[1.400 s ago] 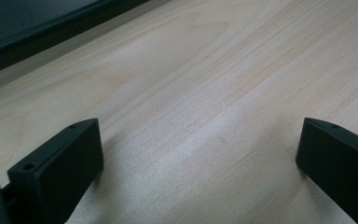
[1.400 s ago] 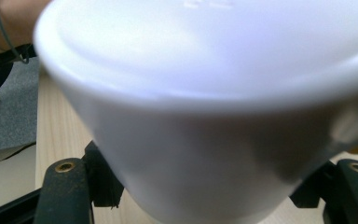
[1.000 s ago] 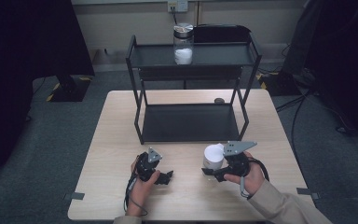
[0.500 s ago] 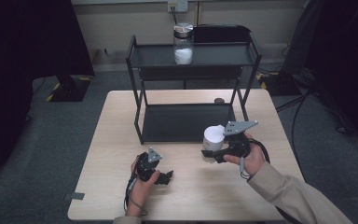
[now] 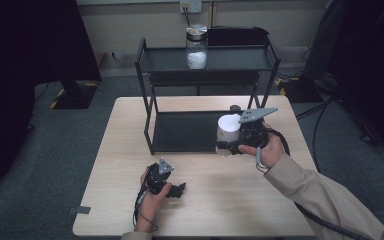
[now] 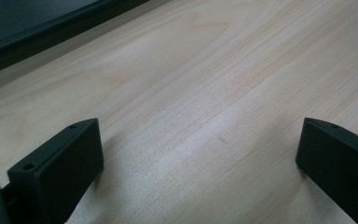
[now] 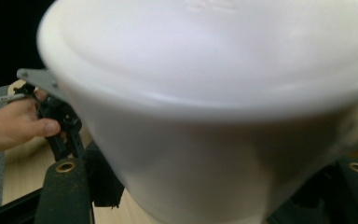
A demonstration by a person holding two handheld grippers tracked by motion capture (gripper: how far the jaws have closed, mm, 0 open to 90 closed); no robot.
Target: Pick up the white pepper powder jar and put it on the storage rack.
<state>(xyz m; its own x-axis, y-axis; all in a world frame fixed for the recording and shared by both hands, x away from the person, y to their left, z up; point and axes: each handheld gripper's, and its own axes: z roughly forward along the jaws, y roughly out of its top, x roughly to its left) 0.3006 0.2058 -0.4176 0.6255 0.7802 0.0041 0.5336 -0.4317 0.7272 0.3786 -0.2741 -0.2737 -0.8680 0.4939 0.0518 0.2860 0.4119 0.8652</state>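
A jar with a white lid (image 5: 227, 128) hangs above the table just in front of the black rack's lower shelf (image 5: 190, 131). My right gripper (image 5: 226, 146) is shut on its clear body below the lid. In the right gripper view the white lid (image 7: 205, 93) looms close and blurred, with a black jaw at each side below it. My left gripper (image 5: 178, 189) rests on the tabletop near the front edge. Its fingers (image 6: 60, 163) stand wide apart over bare wood, nothing between them.
A black two-tier rack (image 5: 210, 56) stands at the back of the wooden table (image 5: 130, 150). On its top shelf is a glass jar (image 5: 197, 47) partly filled with something white. A small dark object (image 5: 235, 107) lies by the rack's right leg.
My right gripper has lifted the white-lidded jar off the table and carried it up and toward the rack. The left gripper has stayed where it was.
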